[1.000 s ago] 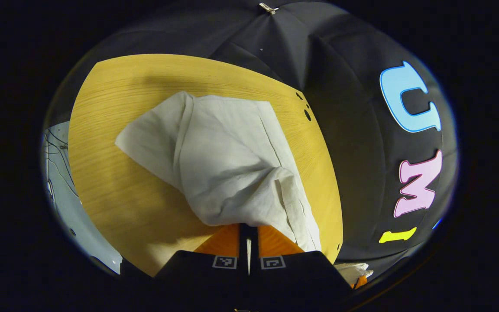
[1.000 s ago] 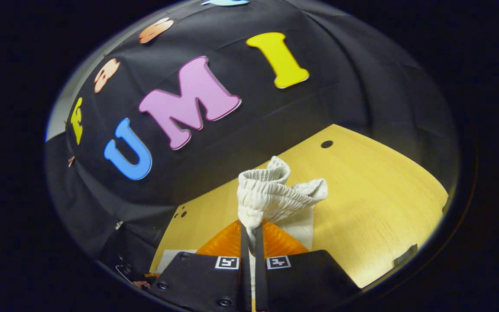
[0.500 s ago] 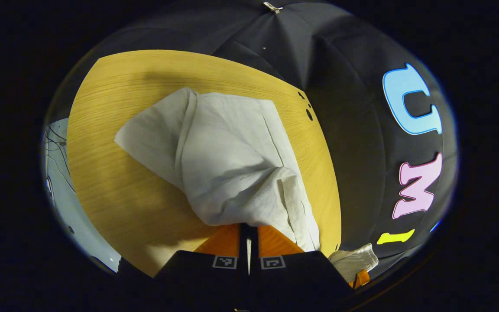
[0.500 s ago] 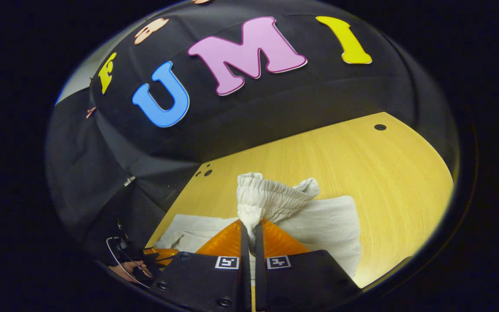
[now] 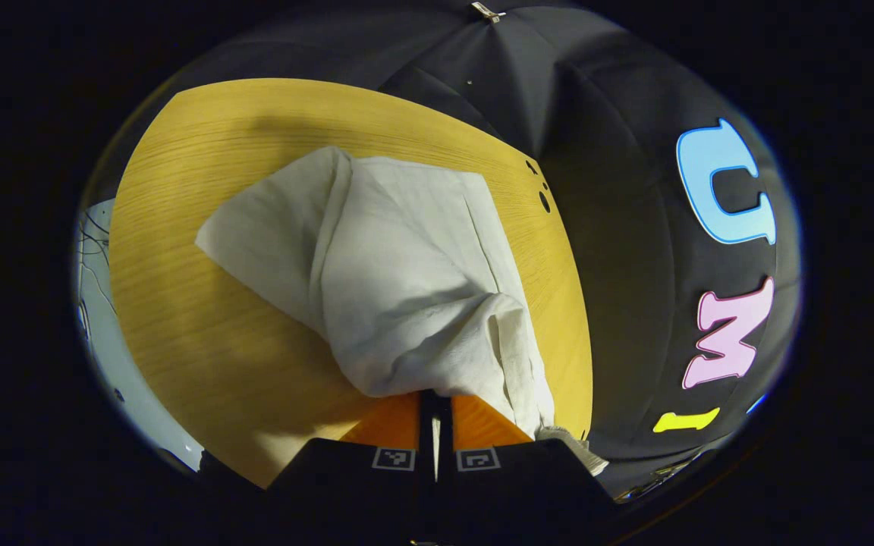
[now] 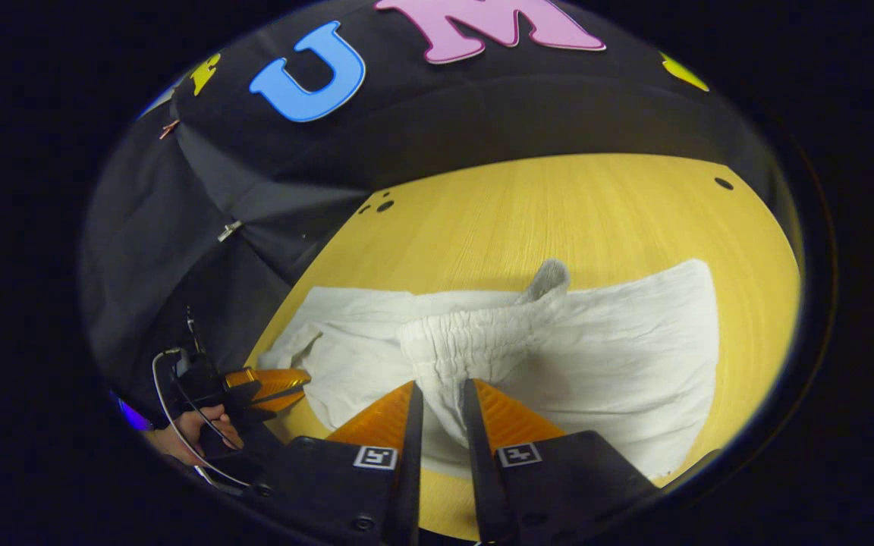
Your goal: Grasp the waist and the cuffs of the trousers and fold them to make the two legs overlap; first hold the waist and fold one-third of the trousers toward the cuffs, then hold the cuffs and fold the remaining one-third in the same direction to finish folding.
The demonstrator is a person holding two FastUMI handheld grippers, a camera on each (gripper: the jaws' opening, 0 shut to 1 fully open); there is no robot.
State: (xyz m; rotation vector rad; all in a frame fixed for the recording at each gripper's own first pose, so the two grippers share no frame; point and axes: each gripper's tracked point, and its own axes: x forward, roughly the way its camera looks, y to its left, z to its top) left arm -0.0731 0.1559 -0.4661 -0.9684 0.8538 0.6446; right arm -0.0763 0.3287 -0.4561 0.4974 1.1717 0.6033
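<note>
Left hand-held gripper clamped, right parted.

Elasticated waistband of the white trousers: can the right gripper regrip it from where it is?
Probably yes. The right gripper sits slightly open with the gathered waistband between its fingers, on the folded white trousers, nothing blocking.

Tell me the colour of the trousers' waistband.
Off-white, like the rest of the trousers; the gathered waistband shows best in the right gripper view.

Hidden and cut-off parts

In the left gripper view, the left gripper hid the cloth edge of the trousers it pinched. In the right gripper view, the waistband dropped out of sight between the right gripper fingers, and the hand was cut off at the edge.
</note>
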